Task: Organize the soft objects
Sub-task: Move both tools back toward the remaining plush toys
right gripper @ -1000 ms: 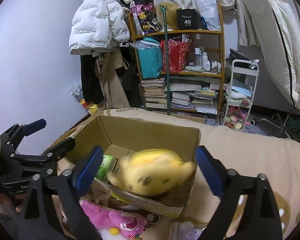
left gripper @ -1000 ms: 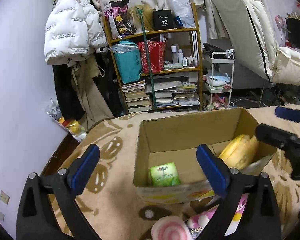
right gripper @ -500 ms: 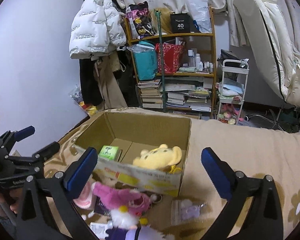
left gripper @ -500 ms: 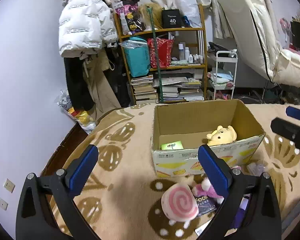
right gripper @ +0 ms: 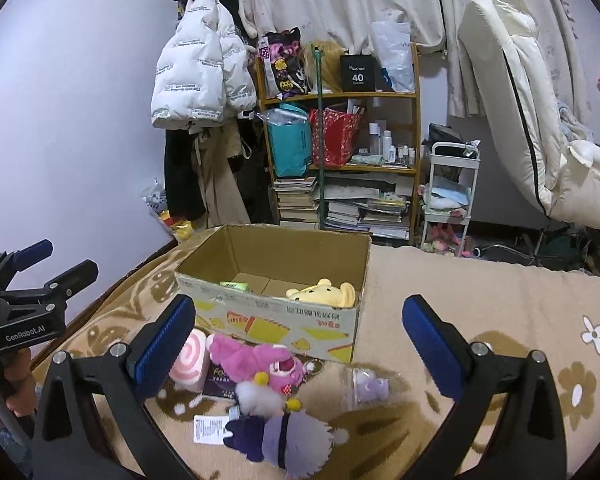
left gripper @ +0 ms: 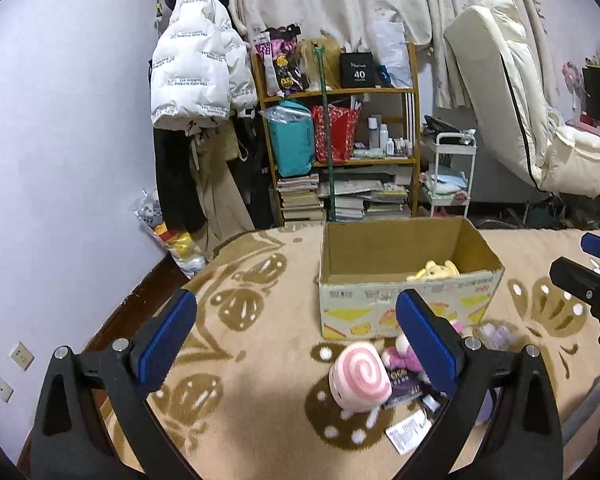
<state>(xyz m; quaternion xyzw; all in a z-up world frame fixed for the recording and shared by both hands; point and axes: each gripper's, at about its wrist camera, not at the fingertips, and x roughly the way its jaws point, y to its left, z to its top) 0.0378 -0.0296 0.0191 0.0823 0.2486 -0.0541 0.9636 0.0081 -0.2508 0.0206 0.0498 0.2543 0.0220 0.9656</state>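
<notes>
Seen from the left wrist, the left hand-held gripper (left gripper: pixel 296 328) hangs with its blue pads wide apart and nothing between them, above a beige patterned blanket (left gripper: pixel 260 360). A cardboard box (left gripper: pixel 408 304) sits ahead, with a yellow plush bear (left gripper: pixel 434 270) inside against its right wall. Just in front of the box lies a pink swirl plush (left gripper: pixel 360 378).

From the right wrist, the right hand-held gripper (right gripper: pixel 300 340) is likewise spread open and empty. Below it, outside the box, lie a pink plush toy (right gripper: pixel 260 362), a purple plush toy (right gripper: pixel 288 438) and a small clear bag (right gripper: pixel 366 388). A green packet (right gripper: pixel 234 285) rests in the box's left part.
</notes>
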